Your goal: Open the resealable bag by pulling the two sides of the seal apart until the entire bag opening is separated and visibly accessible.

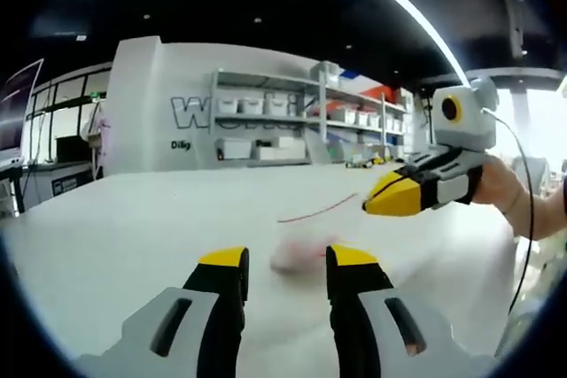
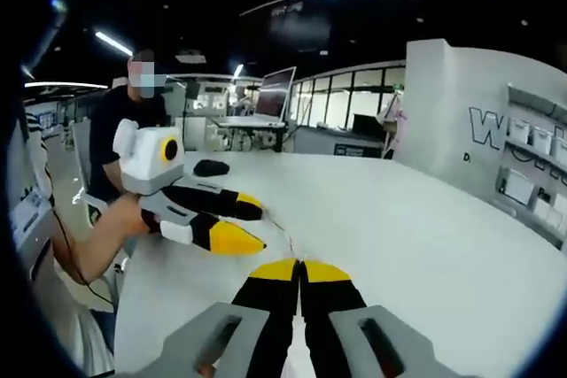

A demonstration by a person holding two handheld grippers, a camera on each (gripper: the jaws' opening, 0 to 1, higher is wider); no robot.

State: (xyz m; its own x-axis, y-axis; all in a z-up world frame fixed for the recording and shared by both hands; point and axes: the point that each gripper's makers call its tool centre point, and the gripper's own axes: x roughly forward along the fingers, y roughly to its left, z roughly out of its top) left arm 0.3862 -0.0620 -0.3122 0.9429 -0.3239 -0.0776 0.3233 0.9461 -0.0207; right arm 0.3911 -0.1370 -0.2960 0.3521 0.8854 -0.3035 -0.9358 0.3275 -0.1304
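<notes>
The resealable bag is clear and hard to make out. Its red seal line [image 1: 314,210] runs across the white table [image 1: 133,236] to the tips of my right gripper [image 1: 368,205], which looks shut on that end. A blurred pinkish patch of the bag [image 1: 297,256] lies between the jaws of my left gripper [image 1: 288,257], which stands open and apart from it. In the right gripper view my right gripper [image 2: 301,265] has its jaws pressed together, and a thin bag edge [image 2: 282,235] leads from them toward the open left gripper [image 2: 257,223].
A hand [image 1: 500,185] holds the right gripper, cable trailing. Shelves with white bins [image 1: 266,108] stand beyond the table's far edge. A person [image 2: 115,130] stands at the table's left side, near a black object [image 2: 211,166] and a monitor [image 2: 275,90].
</notes>
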